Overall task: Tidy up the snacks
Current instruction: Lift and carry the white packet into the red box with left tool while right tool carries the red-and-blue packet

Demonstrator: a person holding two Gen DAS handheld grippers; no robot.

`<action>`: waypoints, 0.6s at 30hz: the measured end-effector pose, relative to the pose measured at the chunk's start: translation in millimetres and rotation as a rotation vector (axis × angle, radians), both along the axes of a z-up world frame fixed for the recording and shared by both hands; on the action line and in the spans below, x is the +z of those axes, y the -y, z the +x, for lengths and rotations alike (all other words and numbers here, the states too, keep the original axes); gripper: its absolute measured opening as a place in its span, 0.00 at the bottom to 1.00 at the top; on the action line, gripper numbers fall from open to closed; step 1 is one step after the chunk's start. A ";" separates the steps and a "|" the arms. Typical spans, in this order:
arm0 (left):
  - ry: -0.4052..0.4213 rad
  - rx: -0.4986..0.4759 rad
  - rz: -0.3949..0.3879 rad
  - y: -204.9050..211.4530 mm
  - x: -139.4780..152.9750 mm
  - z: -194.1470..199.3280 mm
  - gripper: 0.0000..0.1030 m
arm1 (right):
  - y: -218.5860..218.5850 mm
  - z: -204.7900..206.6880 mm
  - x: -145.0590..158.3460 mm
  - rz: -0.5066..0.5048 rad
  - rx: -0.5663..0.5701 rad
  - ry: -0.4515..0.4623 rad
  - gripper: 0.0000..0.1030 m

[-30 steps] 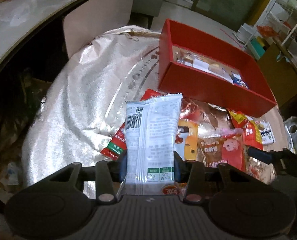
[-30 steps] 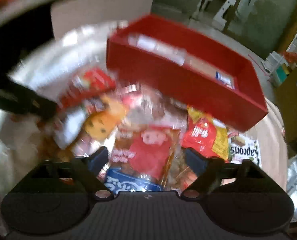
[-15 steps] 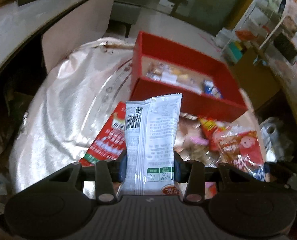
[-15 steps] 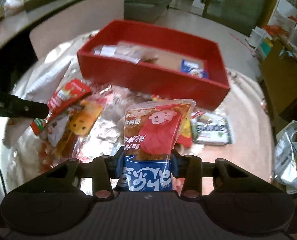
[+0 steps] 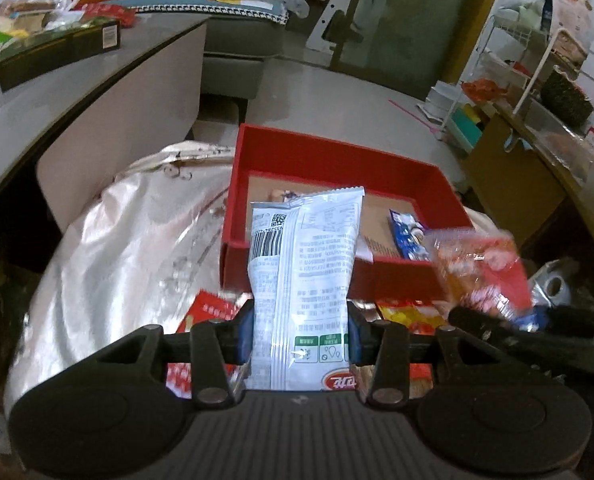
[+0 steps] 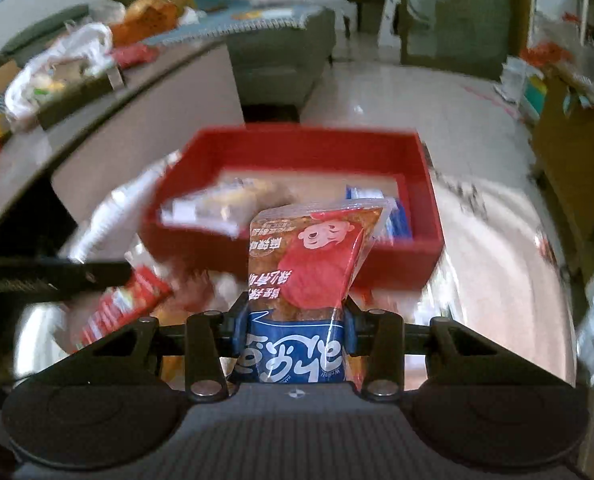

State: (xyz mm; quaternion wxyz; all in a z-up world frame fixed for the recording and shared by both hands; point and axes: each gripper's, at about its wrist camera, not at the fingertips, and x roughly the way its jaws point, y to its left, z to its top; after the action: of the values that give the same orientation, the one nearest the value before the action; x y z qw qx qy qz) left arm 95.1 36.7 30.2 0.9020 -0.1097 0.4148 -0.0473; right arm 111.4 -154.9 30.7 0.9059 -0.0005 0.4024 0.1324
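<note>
My left gripper is clamped on a crinkly white plastic snack packet, printed with a barcode and fine text, its blue pads pinching the lower sides while the serrated top edge stands upright in front of the red rectangular cardboard box. My right gripper is closed just as tightly on a glossy pouch, red with a cartoon face over a blue bottom band, held upright and slightly creased down its right side. That box has smooth straight walls and a brown cardboard floor; inside it lie a few wrapped snacks, among them a small blue packet near the right wall. The box rests on a shiny, wrinkled silver cloth covering a round table, and loose red and yellow wrappers lie on it between my fingers and the box's near wall. In the left wrist view, the red pouch shows blurred, to the right of my packet. A grey countertop cluttered with bags curves along the left.
</note>
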 end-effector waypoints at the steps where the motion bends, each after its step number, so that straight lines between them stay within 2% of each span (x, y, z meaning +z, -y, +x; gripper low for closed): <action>1: 0.000 -0.006 0.006 1.2 -1.6 3.6 0.36 | -0.3 2.8 2.6 0.015 0.001 0.010 0.49; 6: -0.030 -0.010 0.034 5.4 -9.7 18.3 0.36 | 0.0 24.4 8.1 0.041 -0.007 0.029 0.49; 11: 0.001 0.001 0.029 13.8 -0.8 35.1 0.36 | 2.8 39.2 7.8 0.054 -0.025 0.036 0.49; 18: 0.020 -0.009 0.073 27.0 -0.7 64.1 0.36 | 6.5 57.1 4.3 0.040 -0.043 0.041 0.49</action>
State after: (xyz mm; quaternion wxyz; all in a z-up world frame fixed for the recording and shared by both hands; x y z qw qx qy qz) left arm 159.2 9.8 29.5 0.9093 -0.0745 0.4077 -0.0373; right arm 168.6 -161.4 35.0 0.9165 0.0235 0.3807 0.1209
